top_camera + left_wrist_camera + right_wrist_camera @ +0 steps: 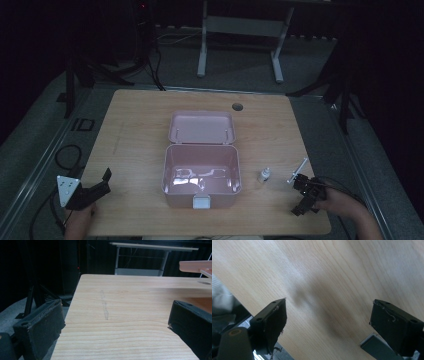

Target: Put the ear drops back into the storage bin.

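Note:
An open pink box stands mid-table, and its lid is folded back flat behind it. The inside looks empty. A small white bottle stands upright to the right of the box. A thin white stick lies just beyond it, close to my right gripper. That gripper is open near the front right corner, and in its own view its jaws are spread over bare wood. My left gripper rests open at the front left; its jaws hold nothing.
The wooden table has a round cable hole near its back edge. In the left gripper view the pink lid's edge juts in at the upper right. Dark stands, cables and a white desk frame surround the table.

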The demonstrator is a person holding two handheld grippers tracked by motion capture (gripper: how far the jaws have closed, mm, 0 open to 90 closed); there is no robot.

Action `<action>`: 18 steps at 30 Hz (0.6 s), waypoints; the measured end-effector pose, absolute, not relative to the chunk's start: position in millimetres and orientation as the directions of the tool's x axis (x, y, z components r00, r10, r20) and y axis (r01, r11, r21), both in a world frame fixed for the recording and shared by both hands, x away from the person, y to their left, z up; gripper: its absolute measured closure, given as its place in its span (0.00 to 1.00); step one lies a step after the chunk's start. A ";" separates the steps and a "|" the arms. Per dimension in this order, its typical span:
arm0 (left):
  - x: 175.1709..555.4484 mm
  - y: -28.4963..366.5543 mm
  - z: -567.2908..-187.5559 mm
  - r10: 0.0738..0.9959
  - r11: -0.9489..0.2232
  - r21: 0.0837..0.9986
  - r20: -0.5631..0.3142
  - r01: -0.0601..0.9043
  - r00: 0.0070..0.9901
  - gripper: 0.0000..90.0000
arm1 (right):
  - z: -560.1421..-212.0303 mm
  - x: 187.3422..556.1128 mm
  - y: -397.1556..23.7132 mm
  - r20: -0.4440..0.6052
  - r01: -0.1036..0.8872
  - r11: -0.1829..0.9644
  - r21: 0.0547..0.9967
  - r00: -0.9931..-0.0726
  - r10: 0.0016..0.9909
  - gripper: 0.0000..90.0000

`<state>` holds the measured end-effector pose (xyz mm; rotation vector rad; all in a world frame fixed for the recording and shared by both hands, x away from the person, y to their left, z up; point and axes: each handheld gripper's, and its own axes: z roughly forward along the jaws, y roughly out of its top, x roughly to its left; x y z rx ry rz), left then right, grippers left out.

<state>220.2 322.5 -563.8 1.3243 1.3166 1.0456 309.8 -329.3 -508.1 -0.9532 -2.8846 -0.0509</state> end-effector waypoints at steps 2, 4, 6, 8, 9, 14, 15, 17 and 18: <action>220.1 322.5 -563.8 0.997 0.042 0.984 -0.052 0.175 0.051 0.01 | -506.7 313.5 -328.2 0.113 0.598 0.802 0.009 -0.797 0.593 0.15; 220.1 322.5 -563.8 0.997 0.042 0.984 -0.052 0.175 0.052 0.00 | -505.9 317.0 -327.3 0.103 0.595 0.803 -0.002 -0.799 0.592 0.15; 220.1 322.4 -563.8 0.997 0.042 0.984 -0.052 0.174 0.052 0.01 | -506.0 320.0 -326.4 0.103 0.586 0.810 -0.020 -0.804 0.585 0.15; 220.1 322.4 -563.8 0.997 0.042 0.984 -0.052 0.174 0.052 0.01 | -506.1 322.8 -325.1 0.109 0.573 0.819 -0.029 -0.813 0.572 0.15; 220.1 322.5 -563.8 0.997 0.042 0.984 -0.052 0.175 0.053 0.00 | -505.7 323.6 -324.0 0.102 0.564 0.825 -0.035 -0.819 0.564 0.15; 220.1 322.6 -563.8 0.997 0.042 0.984 -0.052 0.175 0.054 0.01 | -505.6 331.2 -321.5 0.102 0.534 0.845 -0.028 -0.839 0.534 0.15; 220.1 322.5 -563.8 0.997 0.044 0.984 -0.054 0.174 0.054 0.01 | -504.6 332.5 -320.6 0.099 0.534 0.845 -0.022 -0.840 0.533 0.15; 220.1 322.6 -563.8 0.997 0.043 0.984 -0.053 0.175 0.054 0.00 | -500.9 336.0 -318.0 0.084 0.530 0.848 0.006 -0.845 0.528 0.15; 220.2 322.5 -563.8 0.997 0.043 0.984 -0.053 0.174 0.054 0.01 | -499.7 337.0 -317.0 0.086 0.533 0.846 0.013 -0.843 0.530 0.15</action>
